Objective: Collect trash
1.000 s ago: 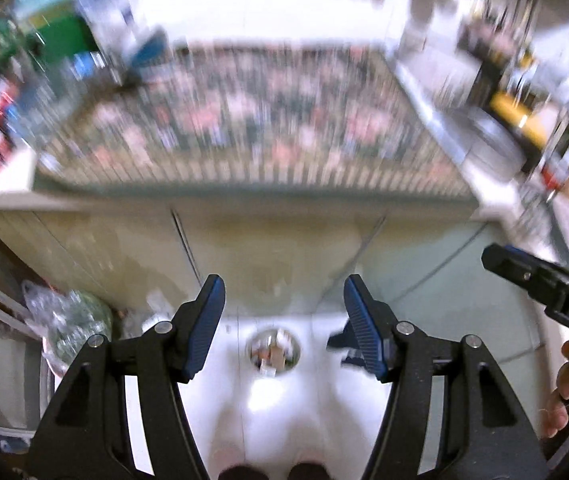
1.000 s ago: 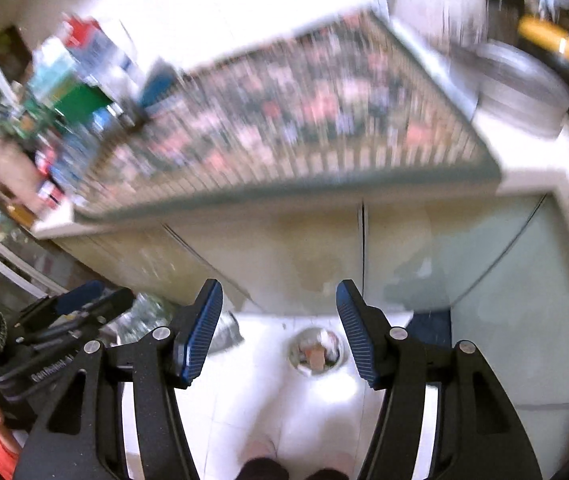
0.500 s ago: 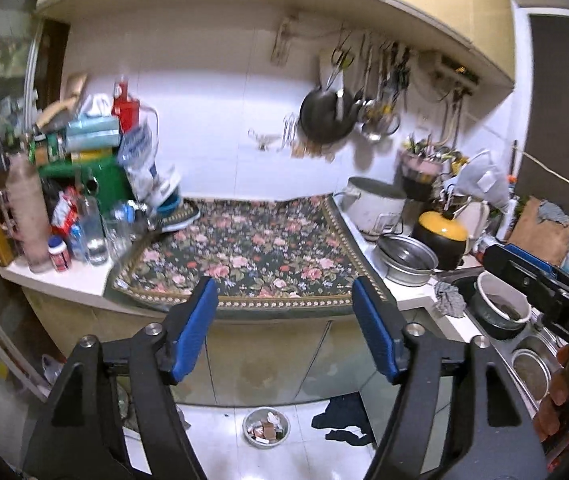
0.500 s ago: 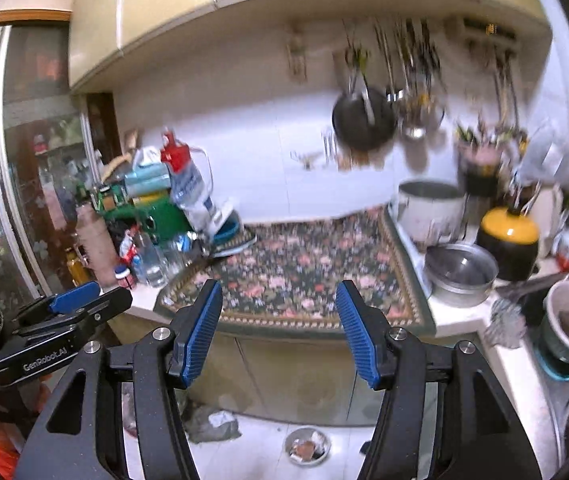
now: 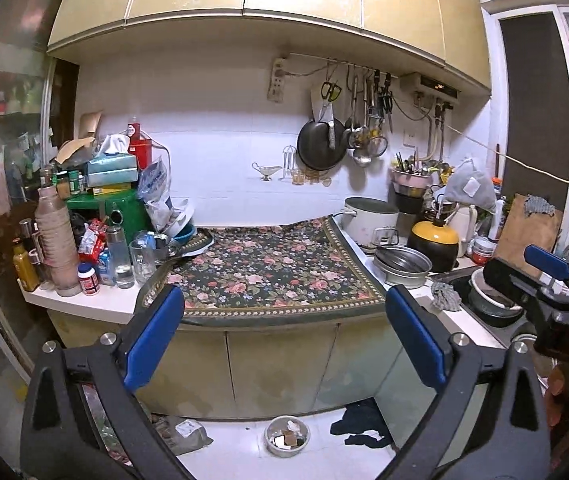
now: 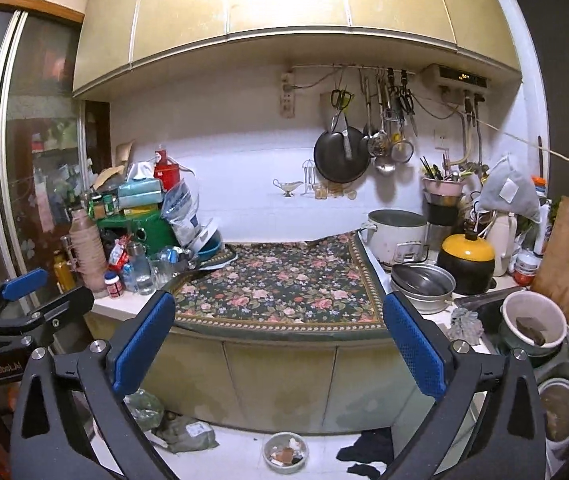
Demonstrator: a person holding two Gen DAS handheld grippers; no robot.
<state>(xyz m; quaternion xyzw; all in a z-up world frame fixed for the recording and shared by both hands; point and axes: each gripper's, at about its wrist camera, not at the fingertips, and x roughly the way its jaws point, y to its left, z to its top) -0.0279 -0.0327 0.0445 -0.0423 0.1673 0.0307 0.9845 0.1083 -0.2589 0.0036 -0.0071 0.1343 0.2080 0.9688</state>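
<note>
I have both tools up and facing the surface; the left tool and the right tool are each opening wide, with nothing between the jaws. The trash I can pick out lies on the floor at the bottom of both frames: a crumpled bag at lower left, a small bowl of scraps at bottom centre, and a dark rag just right of it. I judge the bag light, soft and slippery, best pinched at a bunched fold. The bowl looks rigid and would tip and spill; I'd take it by the rim. The rag is limp, so any ridge will do.
</note>
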